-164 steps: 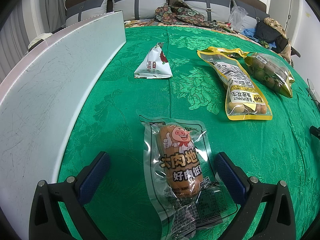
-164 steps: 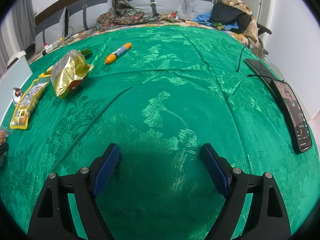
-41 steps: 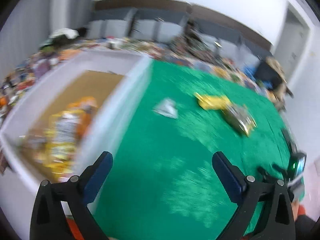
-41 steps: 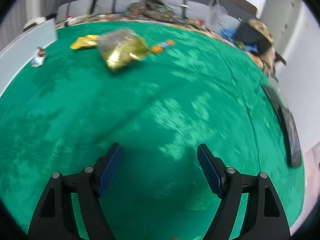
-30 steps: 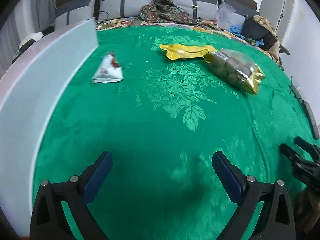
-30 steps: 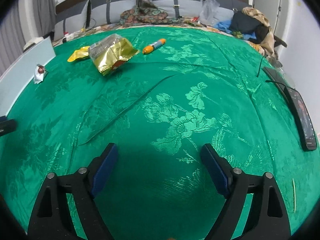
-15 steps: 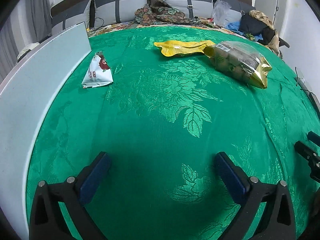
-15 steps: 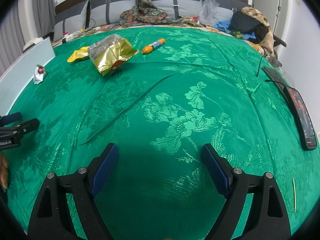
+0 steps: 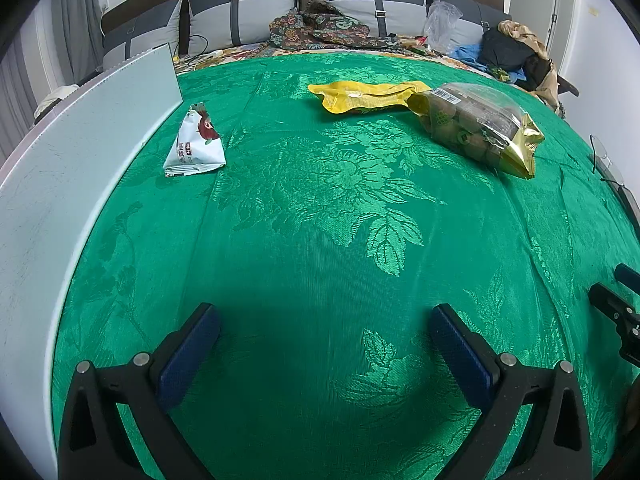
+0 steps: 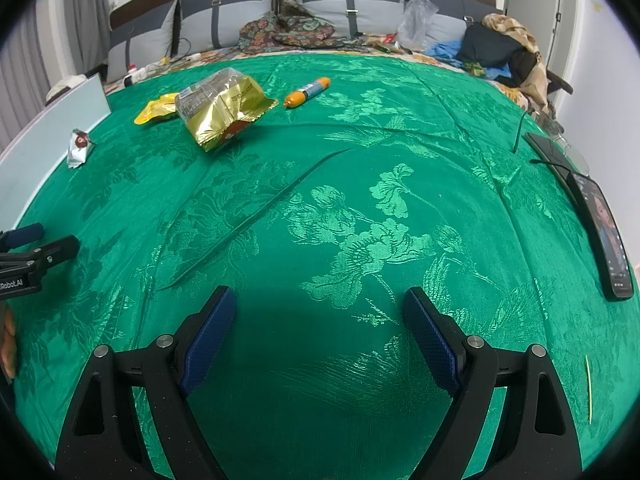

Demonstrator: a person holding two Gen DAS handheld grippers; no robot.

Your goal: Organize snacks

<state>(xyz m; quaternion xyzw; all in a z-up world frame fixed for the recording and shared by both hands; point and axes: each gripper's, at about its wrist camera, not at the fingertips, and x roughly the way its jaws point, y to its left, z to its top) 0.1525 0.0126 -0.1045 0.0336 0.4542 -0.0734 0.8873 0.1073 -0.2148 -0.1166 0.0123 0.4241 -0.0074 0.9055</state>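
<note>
Both grippers — left point(image 9: 324, 340), right point(image 10: 318, 326) — jaws apart, empty, above the green cloth point(image 10: 360, 200). Far ahead: white packet point(image 9: 195, 145) beside the box wall point(image 9: 80, 152), yellow bag point(image 9: 362, 97), gold bag point(image 10: 222, 110), sausage stick point(image 10: 307, 92).

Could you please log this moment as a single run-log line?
left gripper: open, empty | right gripper: open, empty | on green cloth: white packet, yellow pouch, gold bag, orange sausage

cloth point(image 9: 320, 208): I see green woven damask, satiny sheen.
gold bag point(image 9: 480, 128): glossy foil with a clear plastic window.
white packet point(image 9: 194, 146): smooth, slightly shiny film.
box wall point(image 9: 60, 184): matt pale board, scuffed.
finger pads point(image 10: 208, 336): blue, textured rubber by my eye.
</note>
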